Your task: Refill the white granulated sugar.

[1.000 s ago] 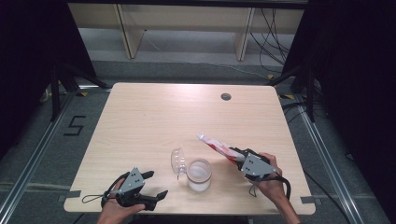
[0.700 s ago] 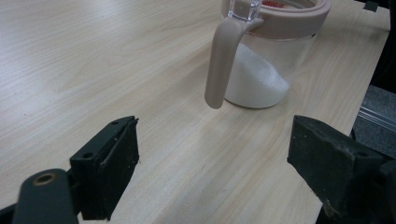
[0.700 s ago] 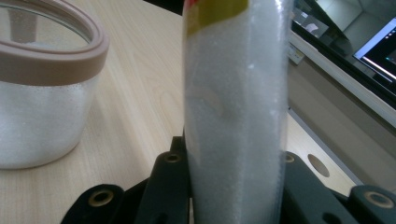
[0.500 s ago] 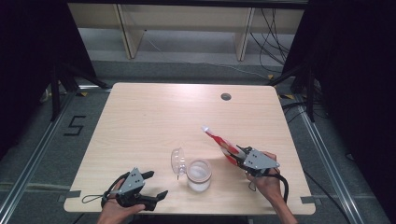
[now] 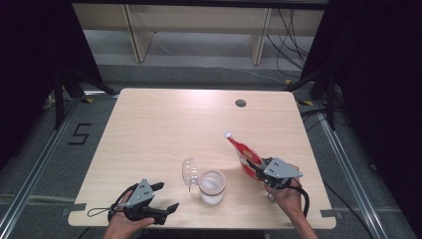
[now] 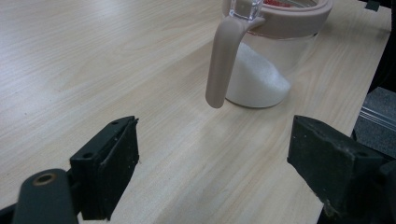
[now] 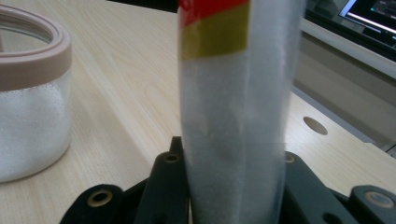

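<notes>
A glass jar (image 5: 212, 186) with a pinkish rim stands near the table's front edge, partly full of white powder, its clear lid (image 5: 189, 172) swung open to the left. In the right gripper view the jar (image 7: 32, 93) is at the left. My right gripper (image 5: 256, 169) is shut on the lower end of a red-and-white bag (image 5: 241, 149) of white granules (image 7: 233, 116), which slants up and away to the left, right of the jar. My left gripper (image 5: 166, 195) rests open on the table left of the jar. Its jaws (image 6: 215, 140) face the jar (image 6: 261, 70) and its hanging clasp (image 6: 222, 60).
The light wooden table (image 5: 164, 129) has a round cable hole (image 5: 241, 103) near its far edge. Shelving and cables stand beyond the table. The table's front edge is close under both hands.
The bag's tip has swung up and to the right, away from the jar's mouth, as the right hand shifted slightly right. The left gripper has stayed still.
</notes>
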The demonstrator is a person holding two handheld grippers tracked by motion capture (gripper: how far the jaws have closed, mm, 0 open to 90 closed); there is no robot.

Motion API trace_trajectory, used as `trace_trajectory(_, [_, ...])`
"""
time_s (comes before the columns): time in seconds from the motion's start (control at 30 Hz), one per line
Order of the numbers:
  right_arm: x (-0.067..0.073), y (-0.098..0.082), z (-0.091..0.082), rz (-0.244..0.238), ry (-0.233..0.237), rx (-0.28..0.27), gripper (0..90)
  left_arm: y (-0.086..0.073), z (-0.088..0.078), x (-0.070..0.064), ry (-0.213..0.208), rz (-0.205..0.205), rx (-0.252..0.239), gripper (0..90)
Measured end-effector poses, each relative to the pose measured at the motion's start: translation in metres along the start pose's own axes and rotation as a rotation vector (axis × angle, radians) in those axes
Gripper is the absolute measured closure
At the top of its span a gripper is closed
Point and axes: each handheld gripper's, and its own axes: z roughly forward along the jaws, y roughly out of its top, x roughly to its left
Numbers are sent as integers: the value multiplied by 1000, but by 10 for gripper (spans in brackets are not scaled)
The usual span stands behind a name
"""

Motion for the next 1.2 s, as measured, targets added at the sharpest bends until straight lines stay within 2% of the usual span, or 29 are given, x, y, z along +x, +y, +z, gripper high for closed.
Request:
trace_trajectory(0.03, [0, -1, -1, 27, -3, 5, 767, 0, 0, -1, 0, -5, -3, 159])
trace_trajectory(0.07, [-1, -1, -1, 18, -1, 1, 767, 0, 1, -1, -1, -11, -12, 159])
trace_trajectory(0.13, [-1, -1, -2, 24, -9, 5, 767, 0, 0, 0, -1, 3, -6, 159])
trace_trajectory(0.2, [-1, -2, -4, 49, -11, 17, 766, 0, 0, -1, 0, -21, -11, 158])
trace_trajectory(0.27, [-2, -3, -5, 81, -12, 20, 765, 0, 0, -1, 0, -20, -11, 159])
trace_trajectory(0.3, [-3, -3, -5, 81, -18, 20, 765, 0, 1, -2, 0, -20, -11, 159])
trace_trajectory(0.37, [-4, -4, -7, 106, -17, 18, 765, 0, 0, 1, -3, 19, -3, 159])
trace_trajectory(0.43, [-4, -6, -8, 121, -16, 15, 765, 0, 1, 0, -4, 10, -9, 159])
trace_trajectory(0.47, [-6, -6, -9, 90, -40, 14, 764, 1, 1, 0, -3, 11, -10, 158])
trace_trajectory(0.5, [-7, -6, -9, 83, -44, 16, 764, 0, 1, -2, 0, -19, -12, 159])
trace_trajectory(0.57, [-9, -7, -10, 93, -47, 14, 764, 0, 0, 0, -1, -6, -9, 159])
trace_trajectory(0.67, [-10, -8, -11, 89, -46, 29, 762, 0, 0, -1, 6, -8, -5, 159])
trace_trajectory(0.7, [-9, -8, -11, 122, -28, 35, 762, 0, 0, -1, 2, -10, -10, 159])
trace_trajectory(0.77, [-9, -8, -11, 108, -45, 30, 762, 0, -1, -1, 5, -2, -1, 159])
trace_trajectory(0.87, [-8, -8, -12, 130, -45, 34, 760, 1, -1, -1, 11, -4, 0, 159])
trace_trajectory(0.93, [-8, -9, -12, 127, -58, 26, 758, 0, -1, -1, 8, -7, -4, 159])
trace_trajectory(1.0, [-8, -8, -12, 128, -56, 29, 752, 1, -1, -1, 7, -8, -4, 159])
trace_trajectory(1.03, [-8, -8, -13, 109, -55, 32, 748, 1, -1, -1, 12, -3, 0, 159])
trace_trajectory(1.2, [-5, -7, -15, 119, -60, 50, 725, 1, -1, -1, 12, -2, 0, 159])
